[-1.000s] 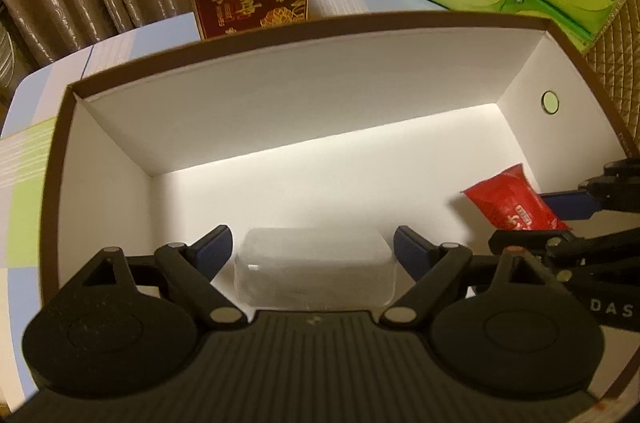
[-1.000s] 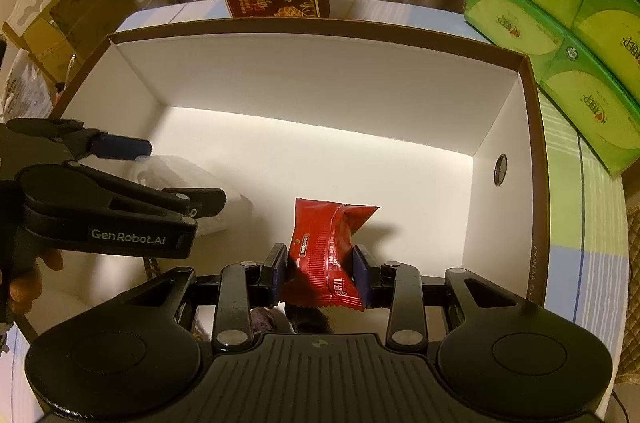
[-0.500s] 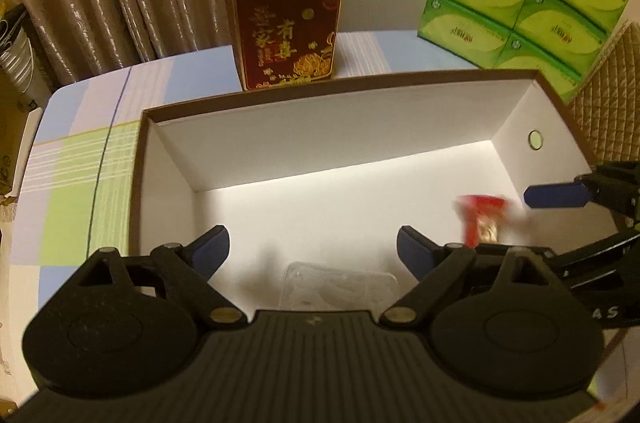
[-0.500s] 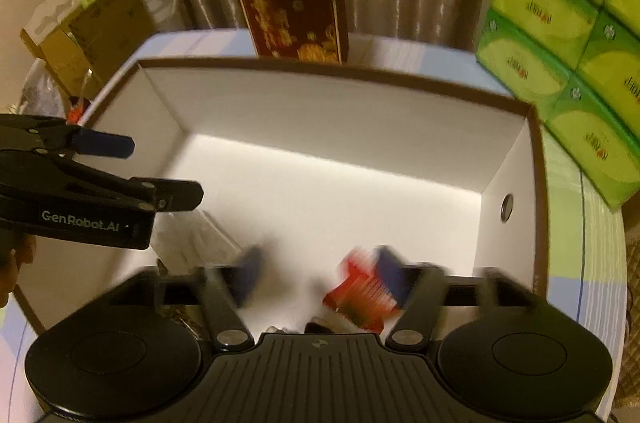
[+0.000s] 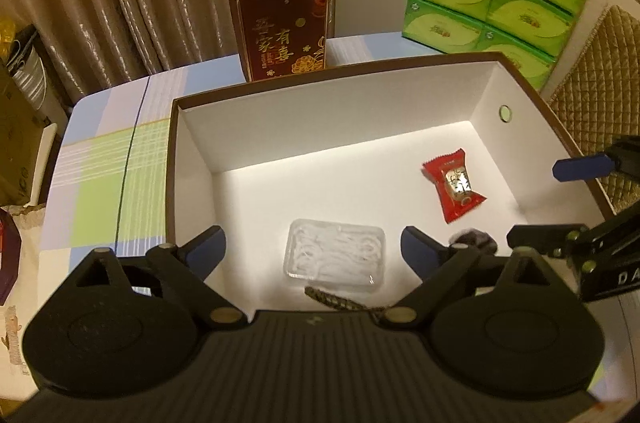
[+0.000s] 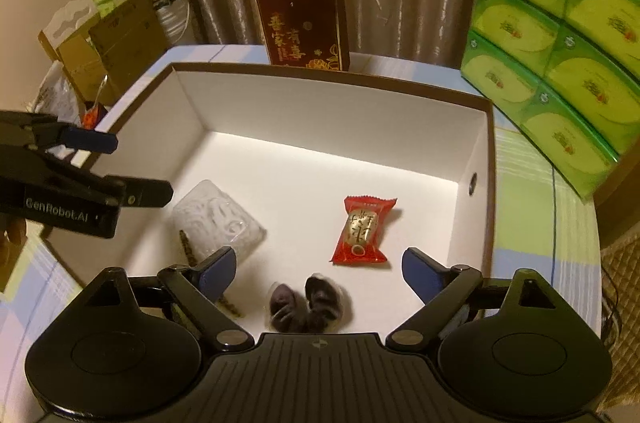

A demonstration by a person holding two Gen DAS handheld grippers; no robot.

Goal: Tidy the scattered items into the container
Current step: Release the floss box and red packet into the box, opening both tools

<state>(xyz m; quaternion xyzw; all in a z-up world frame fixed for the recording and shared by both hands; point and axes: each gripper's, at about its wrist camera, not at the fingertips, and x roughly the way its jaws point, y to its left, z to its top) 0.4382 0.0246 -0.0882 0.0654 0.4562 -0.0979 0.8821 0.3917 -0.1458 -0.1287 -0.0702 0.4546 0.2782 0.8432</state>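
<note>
A: How much room did the box leave, going from the left?

B: The white box (image 5: 192, 159), brown at the rim, stood open-topped on the checked tablecloth (image 5: 108, 191), its floor mostly bare toward the far wall. The left gripper (image 5: 312, 255) hung over the near left part, its jaws wide and opening further, nothing pressed between them.

A: And under it?

B: The clear plastic tray (image 5: 336, 259) of pale coiled contents lay flat on the floor between its fingers, untouched. A braided cord (image 5: 340, 301) lay just nearer.

A: Further right?

B: The red candy packet (image 6: 362, 231), gold-labelled with crimped ends, lay flat mid-floor, just beyond the right gripper (image 6: 316, 267). That gripper's jaws were also spreading, empty. A dark furry item (image 6: 308, 303) sat near, between its fingers, blurred.

A: Outside the box?

B: The dark red gift bag (image 6: 304, 23) stood past the far rim; stacked green tissue packs (image 6: 560, 35) at far right.
</note>
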